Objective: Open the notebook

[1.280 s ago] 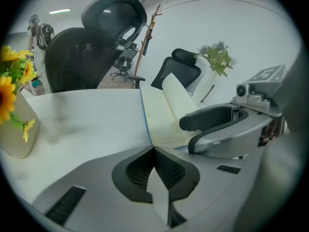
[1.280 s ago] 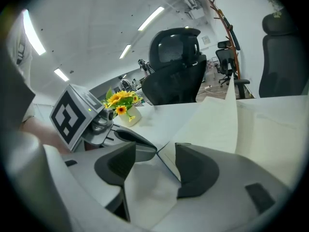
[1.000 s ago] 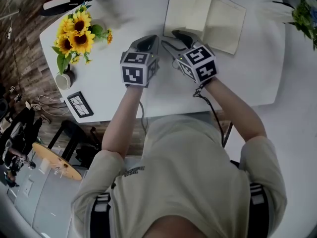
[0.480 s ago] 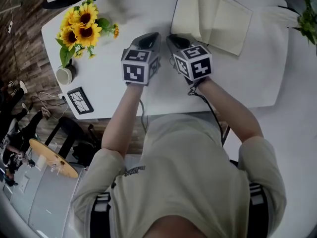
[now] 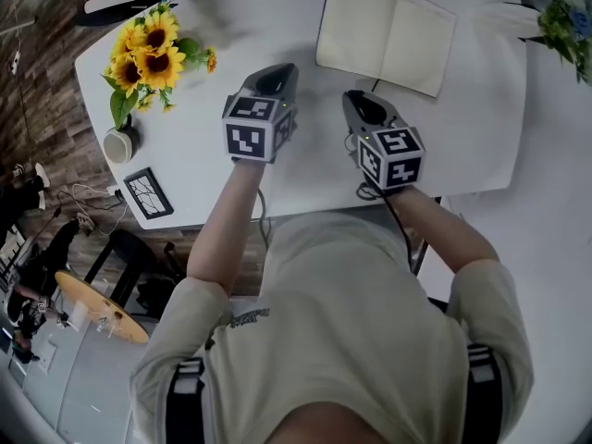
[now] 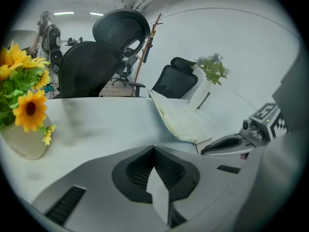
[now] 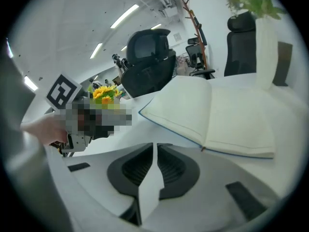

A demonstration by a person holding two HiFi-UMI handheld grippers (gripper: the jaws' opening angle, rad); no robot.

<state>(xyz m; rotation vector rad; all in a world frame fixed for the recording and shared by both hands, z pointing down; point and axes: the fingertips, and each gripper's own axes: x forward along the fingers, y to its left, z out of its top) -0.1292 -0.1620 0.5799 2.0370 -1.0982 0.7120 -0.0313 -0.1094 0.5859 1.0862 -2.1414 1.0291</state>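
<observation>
The notebook [image 5: 387, 30] lies open on the white table [image 5: 213, 169], cream pages up, at the far side right of the middle. My right gripper [image 5: 355, 101] is shut with nothing in it and hovers a short way in front of the notebook's near edge, apart from it. My left gripper [image 5: 275, 75], also shut and holding nothing, sits to its left. In the right gripper view the open notebook [image 7: 212, 112] lies just beyond the closed jaws. In the left gripper view the notebook [image 6: 186, 121] is ahead to the right, with the right gripper [image 6: 231, 143] beside it.
A vase of sunflowers [image 5: 146, 52] stands at the table's left end, with a small black device [image 5: 148, 193] near the front left edge. A green plant [image 5: 566, 18] is at the far right. Black office chairs [image 6: 113, 52] stand beyond the table.
My right gripper's jaws closed, and it drew back from the notebook's near left corner, ending further right and closer to me. The left gripper stayed put.
</observation>
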